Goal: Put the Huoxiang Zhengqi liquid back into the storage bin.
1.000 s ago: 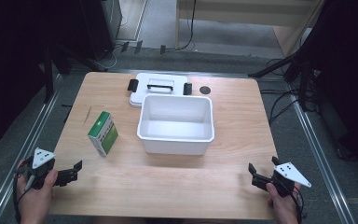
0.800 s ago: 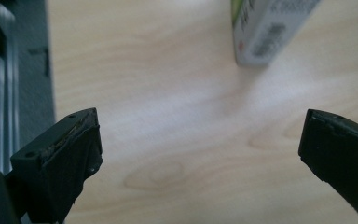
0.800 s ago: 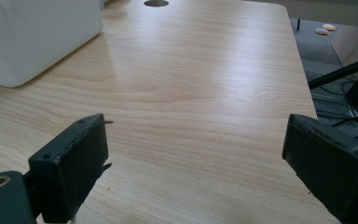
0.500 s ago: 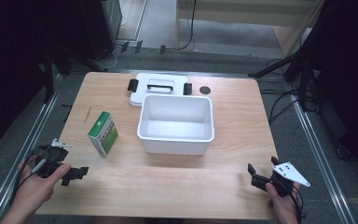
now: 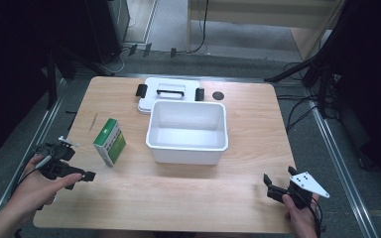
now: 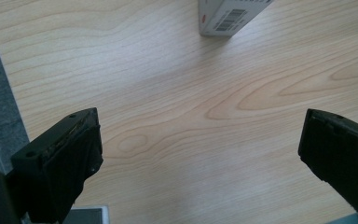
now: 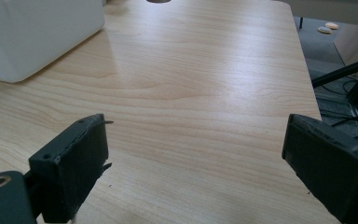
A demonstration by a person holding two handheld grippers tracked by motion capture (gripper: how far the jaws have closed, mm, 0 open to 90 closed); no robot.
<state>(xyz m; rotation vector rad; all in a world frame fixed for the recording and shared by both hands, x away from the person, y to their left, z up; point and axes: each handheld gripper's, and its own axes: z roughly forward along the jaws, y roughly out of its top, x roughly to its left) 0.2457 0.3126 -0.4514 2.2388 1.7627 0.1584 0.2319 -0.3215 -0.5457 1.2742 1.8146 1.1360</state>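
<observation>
A green and white carton point(image 5: 110, 141) stands on the wooden table point(image 5: 178, 198), left of an open white tub point(image 5: 187, 131). My left gripper point(image 5: 79, 158) is held on its side a short way left of the carton and stands open. In the left gripper view its jaws point(image 6: 200, 140) are spread wide over bare wood, with the carton's barcode end point(image 6: 230, 16) ahead. Near the table's front right corner my right gripper point(image 5: 269, 187) is open with nothing in it. In the right gripper view its jaws point(image 7: 196, 144) are wide apart, and the tub's wall point(image 7: 37, 32) lies ahead to the left.
A white lid point(image 5: 168, 94) with a black handle and clips lies flat behind the tub. A small dark disc point(image 5: 218, 95) sits beside it at the back. Metal rails run along both table sides, and cables lie on the floor at right.
My left gripper has rolled onto its side and shifted slightly right, towards the carton. The right gripper has stayed put.
</observation>
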